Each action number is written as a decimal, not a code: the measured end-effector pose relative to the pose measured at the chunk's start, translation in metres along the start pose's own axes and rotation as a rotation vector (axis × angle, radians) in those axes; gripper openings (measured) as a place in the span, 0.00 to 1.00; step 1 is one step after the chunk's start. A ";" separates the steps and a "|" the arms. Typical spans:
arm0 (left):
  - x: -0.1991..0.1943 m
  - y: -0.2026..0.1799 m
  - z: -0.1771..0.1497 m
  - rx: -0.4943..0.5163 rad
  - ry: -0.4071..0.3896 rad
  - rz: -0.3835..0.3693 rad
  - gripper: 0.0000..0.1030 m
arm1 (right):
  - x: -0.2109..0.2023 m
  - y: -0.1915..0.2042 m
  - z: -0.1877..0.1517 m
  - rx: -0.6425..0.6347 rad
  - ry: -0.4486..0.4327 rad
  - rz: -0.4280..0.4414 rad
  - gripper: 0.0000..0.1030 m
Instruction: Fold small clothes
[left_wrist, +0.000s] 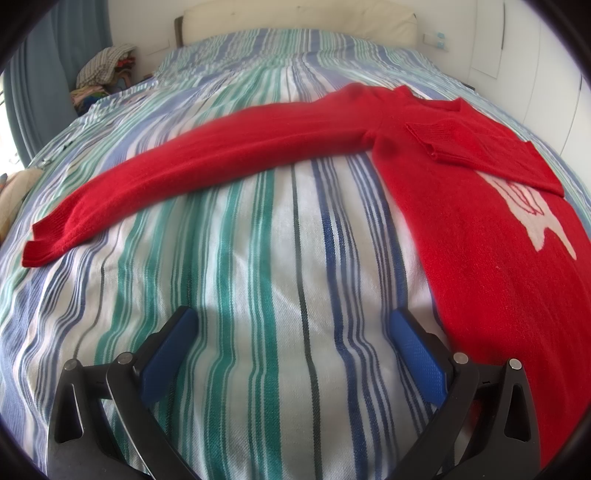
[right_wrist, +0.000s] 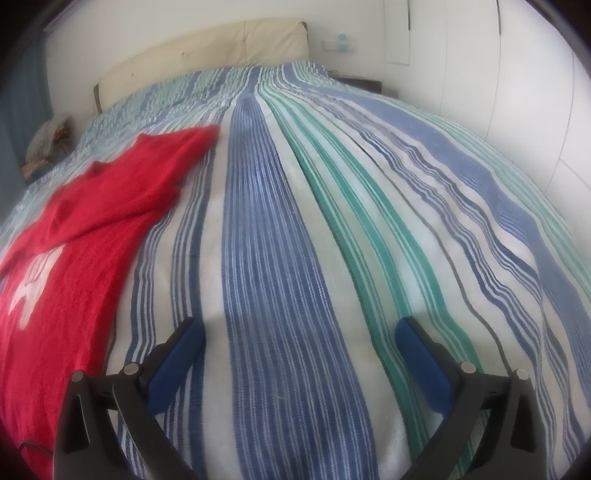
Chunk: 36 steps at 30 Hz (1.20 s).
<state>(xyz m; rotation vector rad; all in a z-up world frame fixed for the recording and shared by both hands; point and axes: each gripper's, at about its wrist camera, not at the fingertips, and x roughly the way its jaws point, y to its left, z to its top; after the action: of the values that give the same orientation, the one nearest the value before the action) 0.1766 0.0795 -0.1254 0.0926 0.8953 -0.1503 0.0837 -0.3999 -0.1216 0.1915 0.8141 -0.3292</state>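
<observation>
Here: red sweater (left_wrist: 480, 221) flat on striped bedspread (left_wrist: 258, 258); left claw (left_wrist: 291, 325), right claw (right_wrist: 299, 332) spread, empty.

One red sweater (left_wrist: 480, 240), two tools, one bed (left_wrist: 258, 295).

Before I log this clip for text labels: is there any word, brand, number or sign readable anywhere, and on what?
No readable text in either view.
red sweater: a white knitted figure with pink lines, a picture with no letters.
striped bedspread: stripes only.
wall plate beside the headboard: pale blue marks, too small and blurred to read.
left tongs and right tongs: no markings visible.
</observation>
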 end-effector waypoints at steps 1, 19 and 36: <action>0.000 0.000 0.000 0.000 0.000 0.000 1.00 | 0.000 0.000 0.000 0.000 0.000 0.000 0.99; 0.000 0.000 0.000 0.000 0.000 0.000 1.00 | 0.000 0.001 -0.002 0.009 -0.004 0.006 0.99; 0.000 0.000 0.000 0.000 0.000 0.000 1.00 | -0.001 -0.005 -0.003 0.023 -0.005 0.030 1.00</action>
<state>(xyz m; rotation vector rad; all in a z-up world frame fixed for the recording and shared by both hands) 0.1765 0.0798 -0.1253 0.0925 0.8953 -0.1504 0.0794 -0.4030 -0.1230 0.2242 0.8016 -0.3114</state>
